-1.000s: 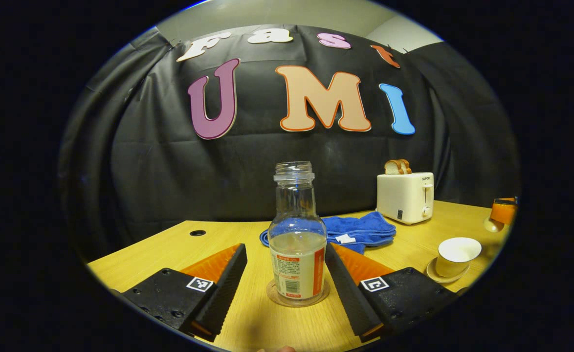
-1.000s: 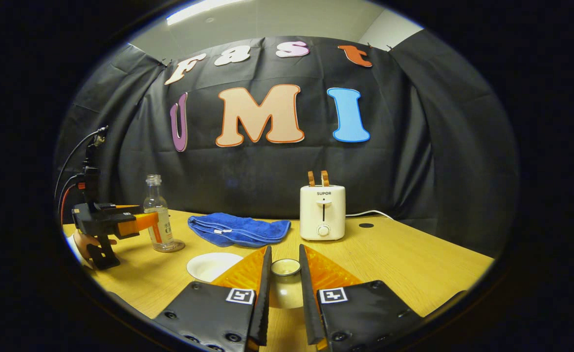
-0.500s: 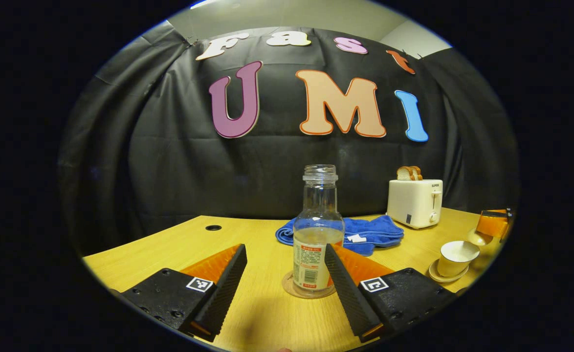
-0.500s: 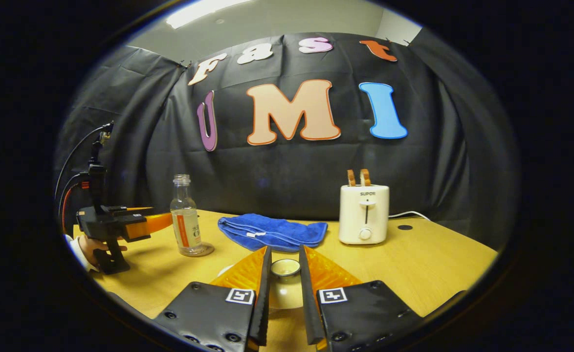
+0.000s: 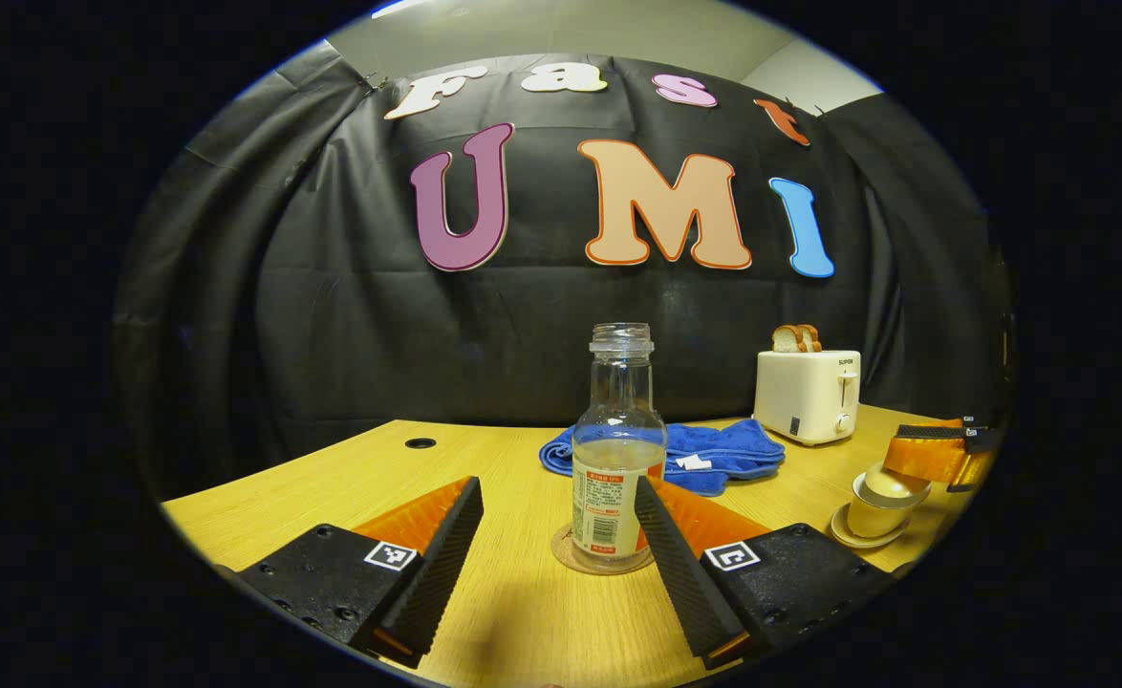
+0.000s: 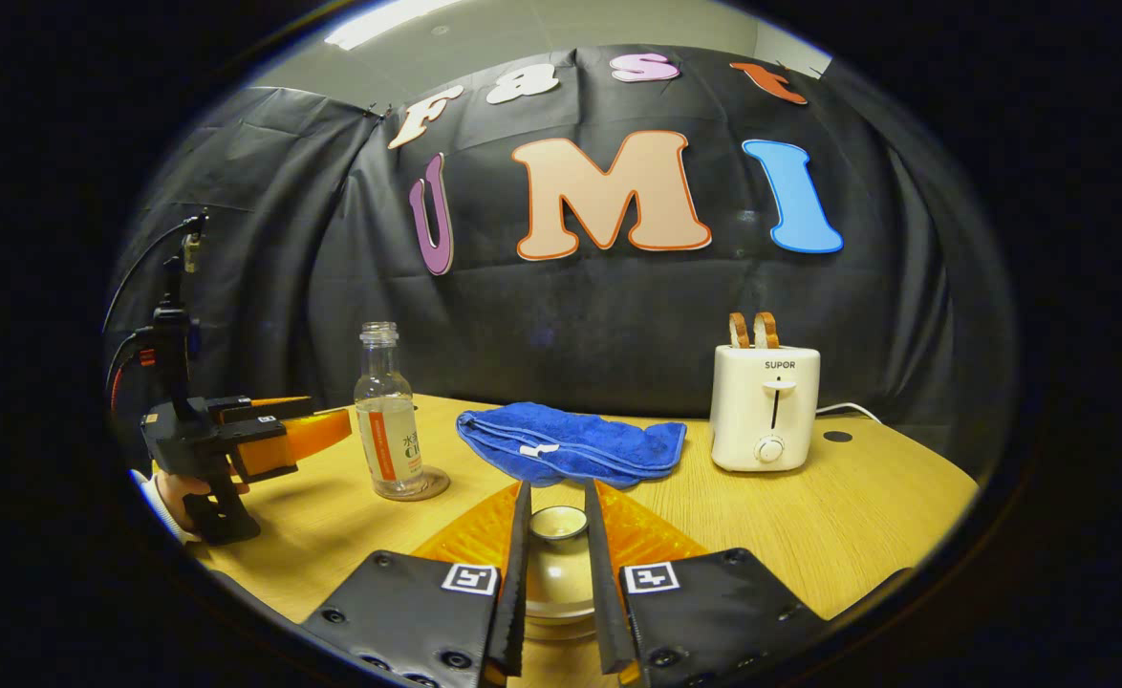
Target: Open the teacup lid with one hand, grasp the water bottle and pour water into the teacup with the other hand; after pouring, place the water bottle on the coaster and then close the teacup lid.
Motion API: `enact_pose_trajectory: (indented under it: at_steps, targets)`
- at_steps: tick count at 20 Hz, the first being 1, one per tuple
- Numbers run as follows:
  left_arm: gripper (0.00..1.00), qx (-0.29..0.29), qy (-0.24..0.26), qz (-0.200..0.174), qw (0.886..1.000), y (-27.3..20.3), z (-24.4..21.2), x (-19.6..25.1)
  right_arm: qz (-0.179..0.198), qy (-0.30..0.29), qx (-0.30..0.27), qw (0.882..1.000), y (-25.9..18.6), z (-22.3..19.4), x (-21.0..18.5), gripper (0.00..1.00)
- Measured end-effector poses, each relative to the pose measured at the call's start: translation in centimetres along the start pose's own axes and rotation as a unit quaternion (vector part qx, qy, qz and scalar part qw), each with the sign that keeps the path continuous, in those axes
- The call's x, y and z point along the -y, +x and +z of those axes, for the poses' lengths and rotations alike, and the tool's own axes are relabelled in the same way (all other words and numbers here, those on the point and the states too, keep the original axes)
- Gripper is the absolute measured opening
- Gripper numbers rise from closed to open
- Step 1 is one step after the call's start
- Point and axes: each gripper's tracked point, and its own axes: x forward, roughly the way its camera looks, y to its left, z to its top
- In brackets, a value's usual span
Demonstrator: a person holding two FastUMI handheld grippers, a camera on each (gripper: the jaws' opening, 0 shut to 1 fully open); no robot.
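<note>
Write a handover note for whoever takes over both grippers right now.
Left gripper: open, fingers apart from the water bottle, which stands upright on its coaster and is partly full.
Right gripper: shut on the teacup lid, which sits on or just above the teacup on its saucer.
Done: the bottle is placed on the coaster; whether water was poured cannot be told.
Left: seat the lid, release it, withdraw.
Beyond: blue towel, toaster.
</note>
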Motion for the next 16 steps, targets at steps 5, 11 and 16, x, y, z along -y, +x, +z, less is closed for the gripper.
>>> enact_pose_trajectory:
  at_steps: [5,11,16]
  targets:
    - [0.93,0.0,0.0,0.001,1.0,0.0,0.0,-0.1,0.0,-0.004,-0.032,0.999,0.5,-0.9,-0.2,0.34]
    - [0.93,0.0,0.0,0.003,1.0,0.0,0.0,-0.2,-0.001,-0.001,-0.037,0.999,0.3,-1.1,-0.1,0.38]
    - [0.93,0.0,0.001,0.004,1.0,0.0,0.1,-0.2,0.0,0.001,-0.028,1.0,0.3,-0.9,0.0,0.65]
